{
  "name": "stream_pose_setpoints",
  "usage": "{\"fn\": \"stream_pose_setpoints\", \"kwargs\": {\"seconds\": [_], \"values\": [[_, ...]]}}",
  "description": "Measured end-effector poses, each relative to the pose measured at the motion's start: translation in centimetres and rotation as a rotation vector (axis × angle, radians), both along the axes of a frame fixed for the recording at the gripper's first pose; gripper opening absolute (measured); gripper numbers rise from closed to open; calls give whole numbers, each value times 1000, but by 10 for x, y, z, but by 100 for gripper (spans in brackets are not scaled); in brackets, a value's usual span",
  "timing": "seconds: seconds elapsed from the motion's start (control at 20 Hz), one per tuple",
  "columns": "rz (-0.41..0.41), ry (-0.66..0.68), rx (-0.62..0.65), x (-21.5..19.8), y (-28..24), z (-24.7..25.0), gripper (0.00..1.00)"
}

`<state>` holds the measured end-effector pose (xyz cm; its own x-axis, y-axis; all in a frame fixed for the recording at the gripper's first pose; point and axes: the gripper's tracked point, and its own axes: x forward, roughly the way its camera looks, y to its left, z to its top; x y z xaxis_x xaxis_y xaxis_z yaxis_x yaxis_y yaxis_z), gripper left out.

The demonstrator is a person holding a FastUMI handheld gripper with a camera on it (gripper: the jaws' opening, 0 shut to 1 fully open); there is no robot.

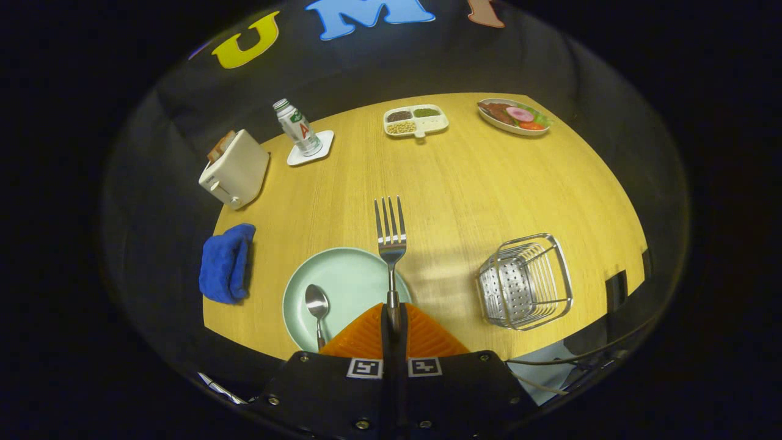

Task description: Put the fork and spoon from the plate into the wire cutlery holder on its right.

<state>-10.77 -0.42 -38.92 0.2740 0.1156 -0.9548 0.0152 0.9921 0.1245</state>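
My gripper [394,319] is shut on the handle of a steel fork [390,235], its orange fingers [360,336] pressed together. The fork points straight ahead, lifted above the table, tines beyond the plate's far rim. Below lies a pale green plate [342,281] with a steel spoon [317,304] resting on its near left part, bowl forward, handle partly hidden by my left finger. The wire cutlery holder [525,281] stands on the table to the right of the plate, its opening tilted toward me and nothing visible inside.
On the wooden table [464,183]: a blue cloth [225,263] left of the plate, a white toaster [235,168] far left, a bottle [296,127] on a white coaster, a divided snack tray [415,120], a plate of food [514,116] far right. Cables hang off the near right edge.
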Motion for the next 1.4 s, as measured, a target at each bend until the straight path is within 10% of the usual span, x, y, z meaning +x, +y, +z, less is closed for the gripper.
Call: {"fn": "stream_pose_setpoints", "kwargs": {"seconds": [0.45,1.4], "values": [[-154,20,-86,-21,-97,25,1],[-160,231,-60,-48,-120,5,6]]}}
